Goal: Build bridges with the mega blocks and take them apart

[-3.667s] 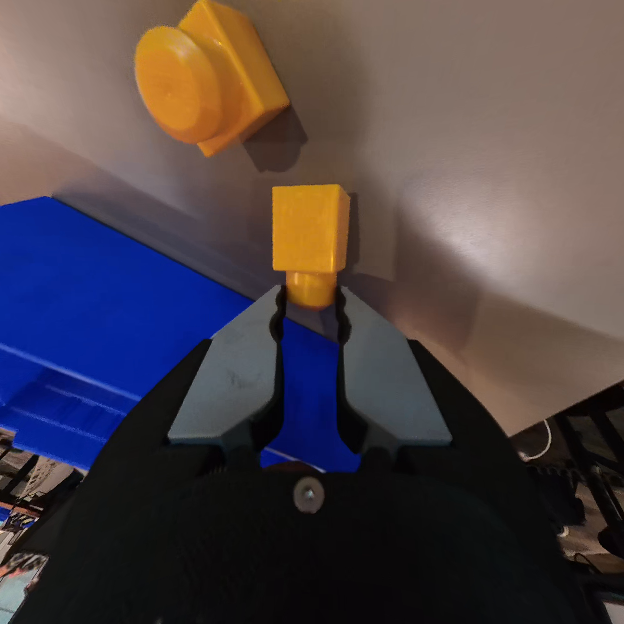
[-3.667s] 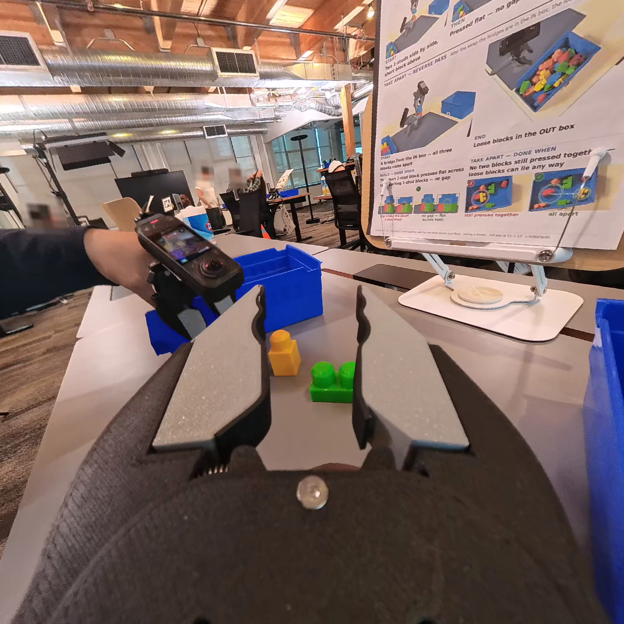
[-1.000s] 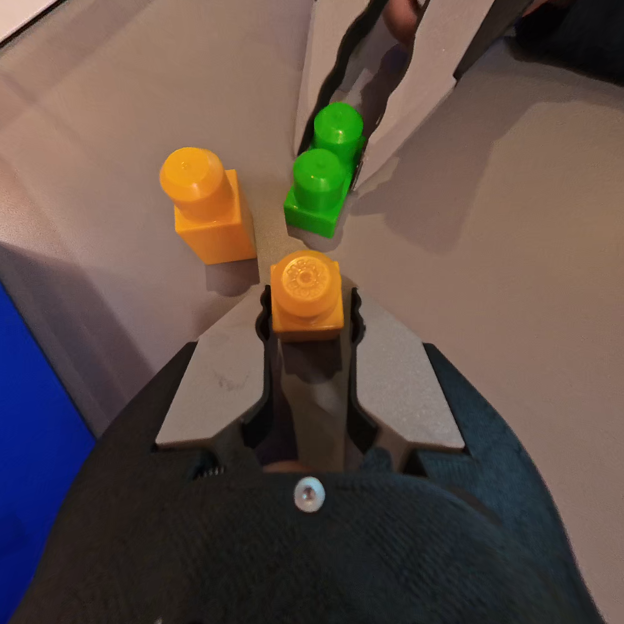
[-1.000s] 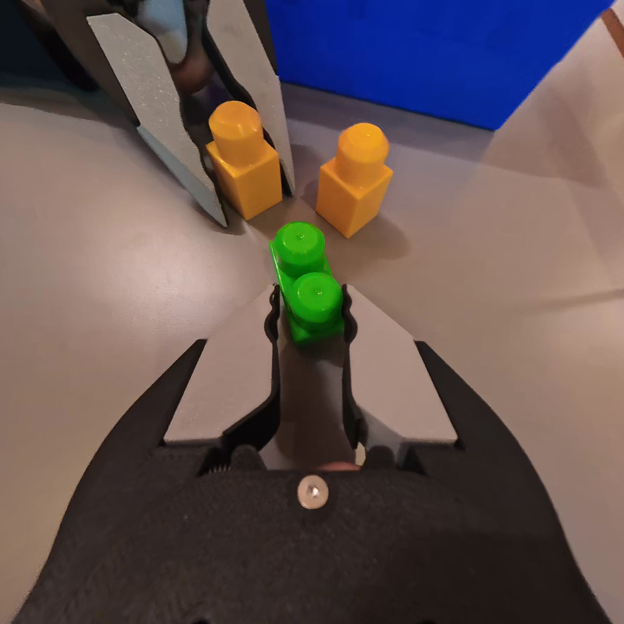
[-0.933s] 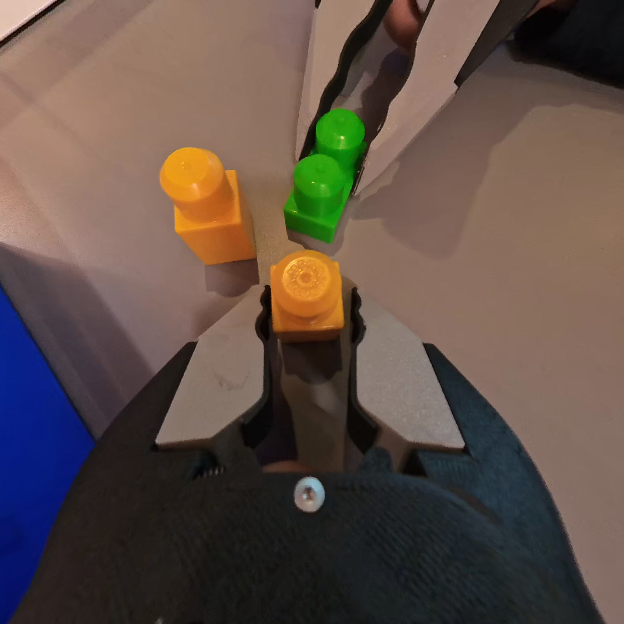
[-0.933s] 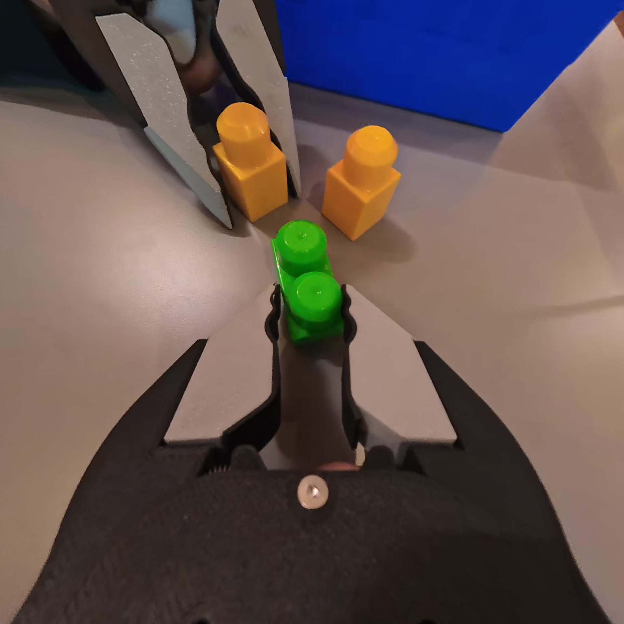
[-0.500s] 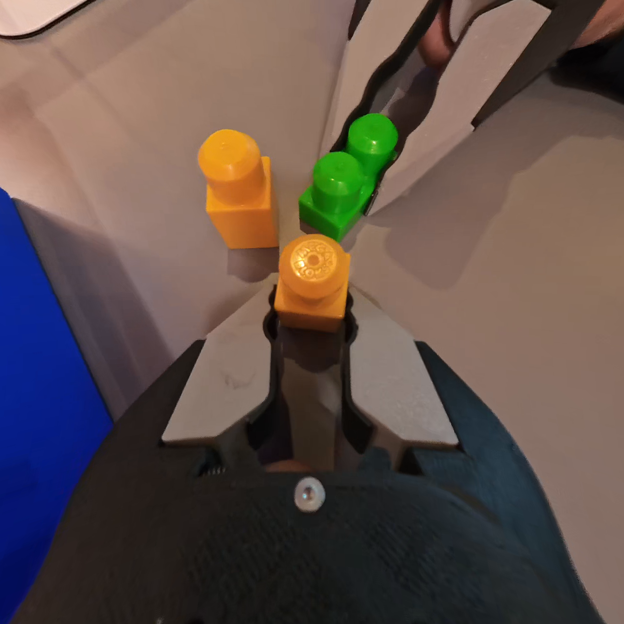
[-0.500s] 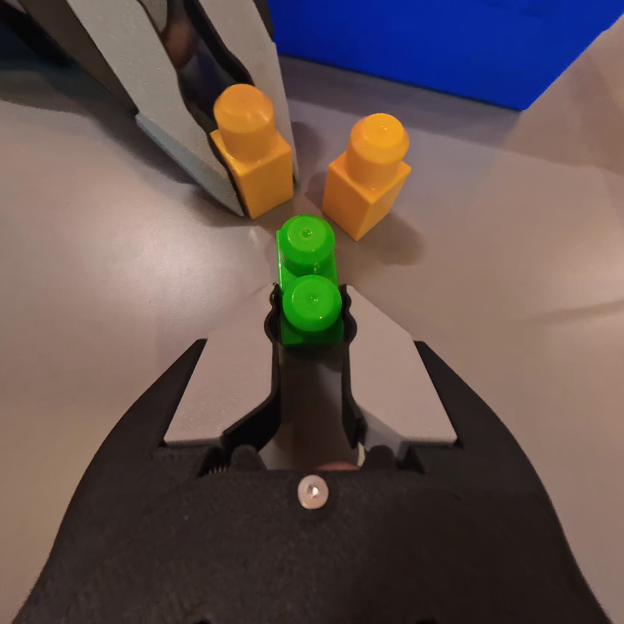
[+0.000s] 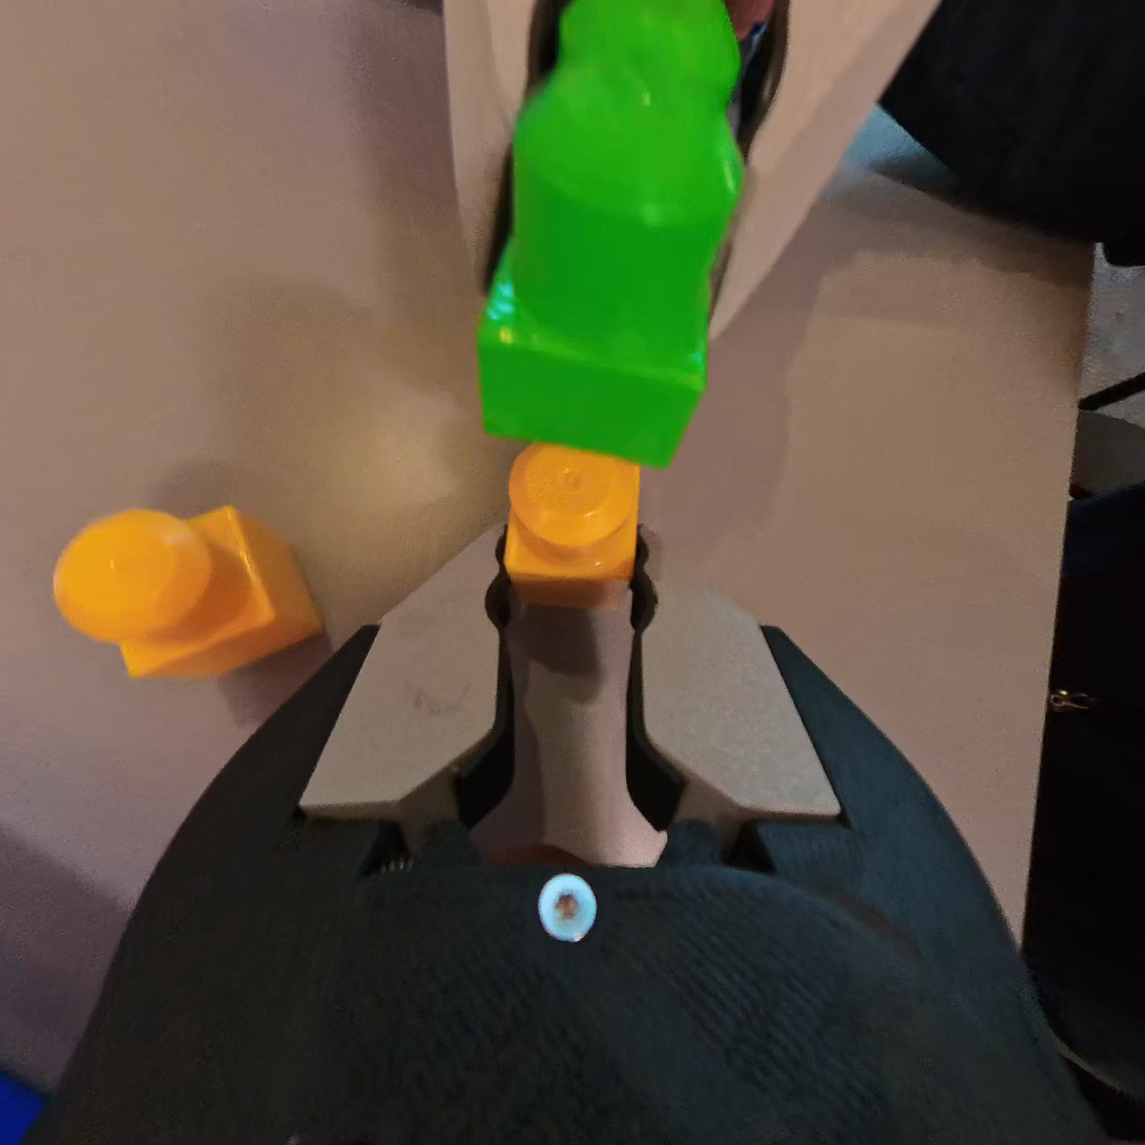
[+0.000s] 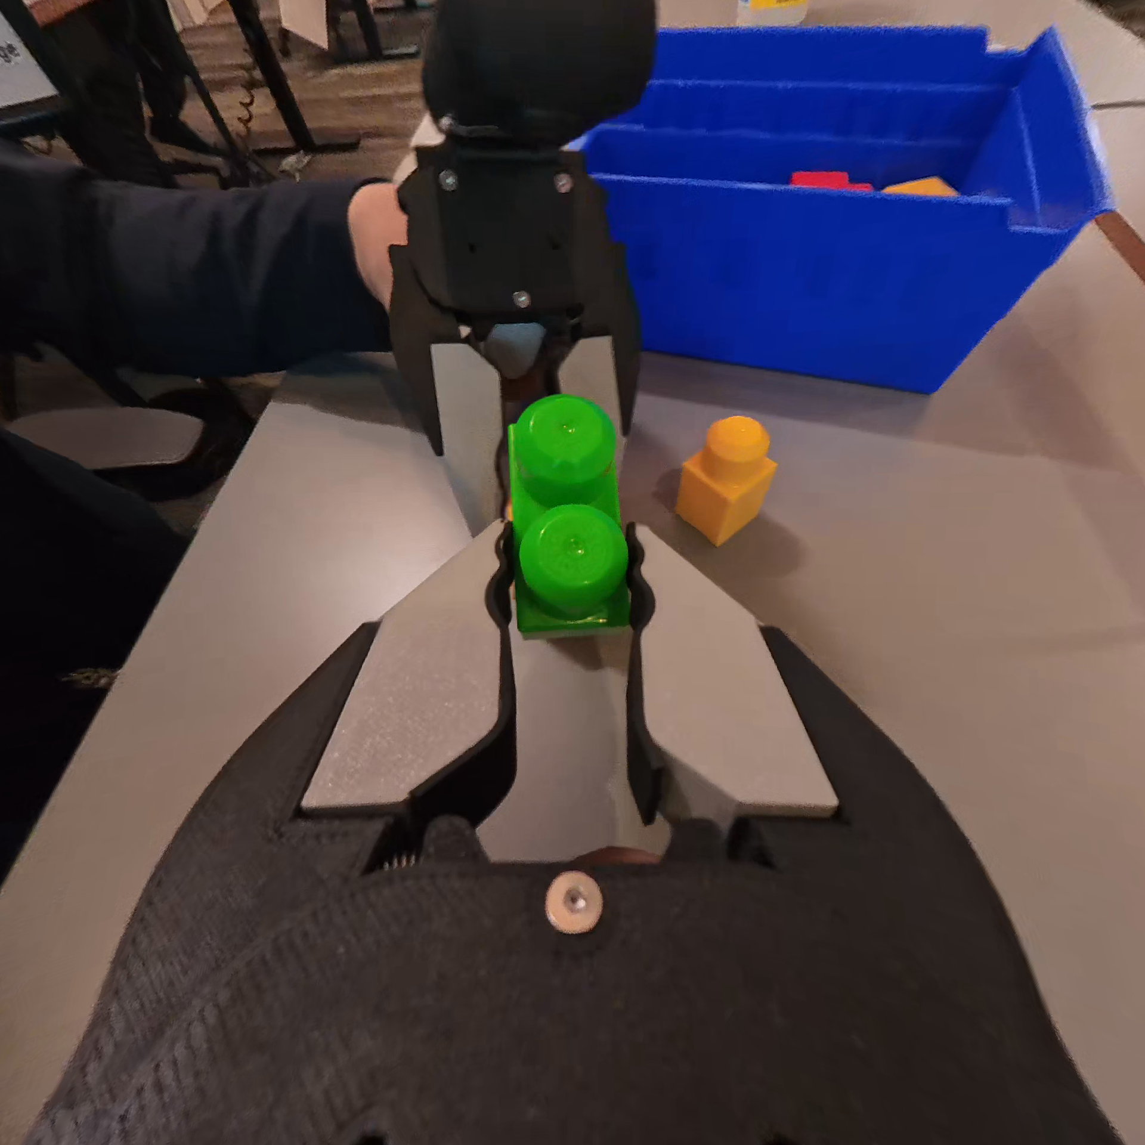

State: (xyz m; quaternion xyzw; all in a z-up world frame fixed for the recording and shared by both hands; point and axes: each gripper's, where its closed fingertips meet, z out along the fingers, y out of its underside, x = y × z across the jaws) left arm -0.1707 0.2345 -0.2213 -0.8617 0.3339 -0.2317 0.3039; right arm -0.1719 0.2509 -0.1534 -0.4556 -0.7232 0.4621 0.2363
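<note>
My left gripper is shut on an orange one-stud block, stud up, held above the grey table. My right gripper is shut on a green two-stud block. In the left wrist view the green block hangs just over the held orange stud, with the right gripper's fingers behind it. In the right wrist view the left gripper stands right behind the green block, its held block hidden. A second orange one-stud block stands on the table to the left; it also shows in the right wrist view.
A blue bin with red and orange pieces inside stands at the back right of the table. A person's dark sleeve reaches in from the left. The table's left edge drops to the floor. One gripper's finger ends stand about 7 cm off the other's.
My left gripper closed on the orange block and lifted it. My right gripper lifted the green block and brought it over the held orange block. The other orange block stayed on the table.
</note>
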